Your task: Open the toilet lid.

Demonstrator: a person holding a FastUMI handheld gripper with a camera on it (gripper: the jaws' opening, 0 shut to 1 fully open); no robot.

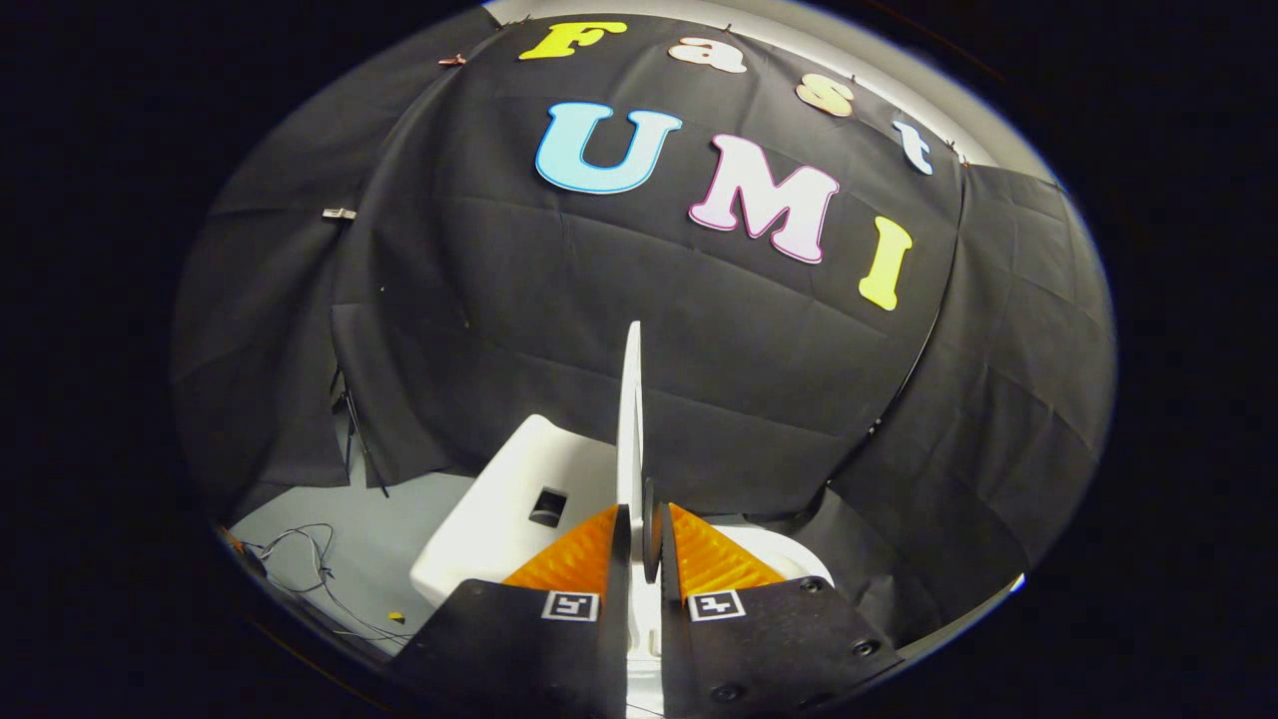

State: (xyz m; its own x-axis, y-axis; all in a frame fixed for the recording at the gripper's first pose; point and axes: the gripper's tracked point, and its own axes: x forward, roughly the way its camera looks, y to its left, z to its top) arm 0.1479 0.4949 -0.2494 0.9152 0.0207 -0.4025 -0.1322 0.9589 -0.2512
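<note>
We see the gripper at the bottom centre of the frame with its two fingers drawn close together, clamped on the thin edge of the toilet lid. The lid stands upright and edge-on to us, a narrow white blade rising from between the fingertips toward the middle of the frame. A small dark round bumper on the lid sits right in the slot between the fingers. To the lower left of the lid we see the white toilet tank with a dark square recess in its face, and a curve of the white bowl rim shows just right of the fingers. On the grey floor at lower left lie some thin loose cables
</note>
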